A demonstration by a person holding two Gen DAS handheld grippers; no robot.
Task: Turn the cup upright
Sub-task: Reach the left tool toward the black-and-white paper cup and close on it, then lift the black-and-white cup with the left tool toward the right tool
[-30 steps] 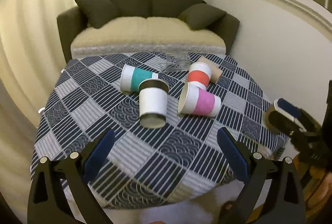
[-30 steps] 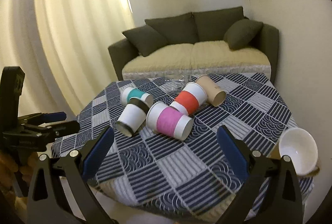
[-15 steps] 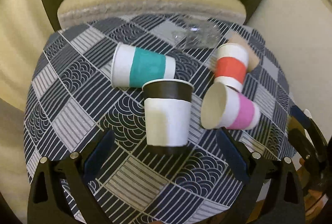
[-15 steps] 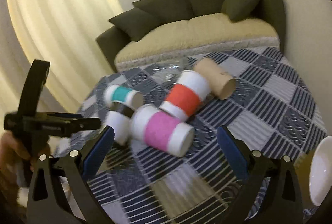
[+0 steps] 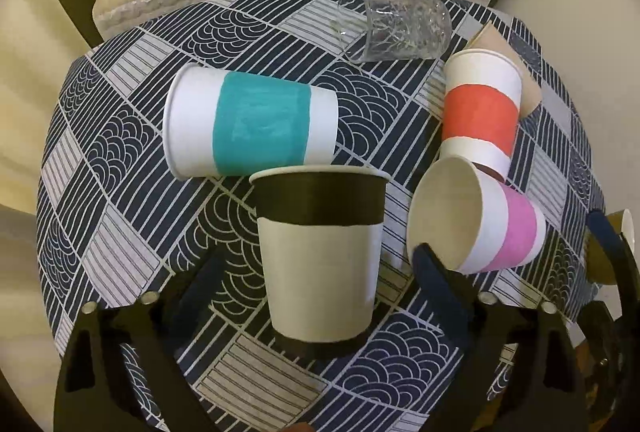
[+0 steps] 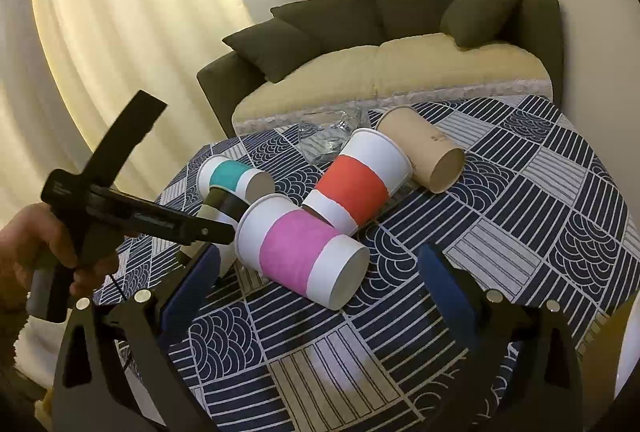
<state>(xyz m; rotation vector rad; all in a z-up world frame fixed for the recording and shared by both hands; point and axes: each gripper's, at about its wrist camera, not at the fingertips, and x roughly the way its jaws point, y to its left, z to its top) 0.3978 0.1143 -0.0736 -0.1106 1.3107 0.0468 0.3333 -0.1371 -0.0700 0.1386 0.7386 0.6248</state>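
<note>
A: Where is the left hand-held gripper [image 5: 320, 272]?

B: Low over the table [image 5: 120, 232], its jaws spread wide with the black cup [image 5: 320, 256] between them. The cup lies on its side, and neither blue pad [image 5: 436, 284] touches it (a clear gap shows on each side). It grips nothing.

A: Which way does that cup point?

B: In the left wrist view its dark-banded rim end points to 12 o'clock and its base to 6 o'clock, toward the camera.

A: What lies around it?

B: The teal cup [image 5: 252, 124] lies on its side at 11 o'clock, just beside the black cup's rim. The pink cup [image 5: 476, 220] is at 3 o'clock, mouth turned toward the black cup. The red cup [image 5: 480, 112] sits at 1 o'clock, its lower end against the pink one. A brown cup [image 5: 516, 72] peeks out behind the red one, and a clear glass [image 5: 396, 28] lies tipped over at 12 o'clock near the table's far edge.

A: And the right hand-held gripper [image 6: 320, 272]?

B: Also wide open and holding nothing. In its own view the pink cup [image 6: 304, 256] lies between and beyond its pads, not touched. The left hand [image 6: 36, 252] shows at 9 o'clock, wrapped round the other tool's handle.

A: Anything behind the table?

B: A sofa [image 6: 400, 64] at 12 o'clock, with a curtain [image 6: 120, 32] at 10 o'clock.
</note>
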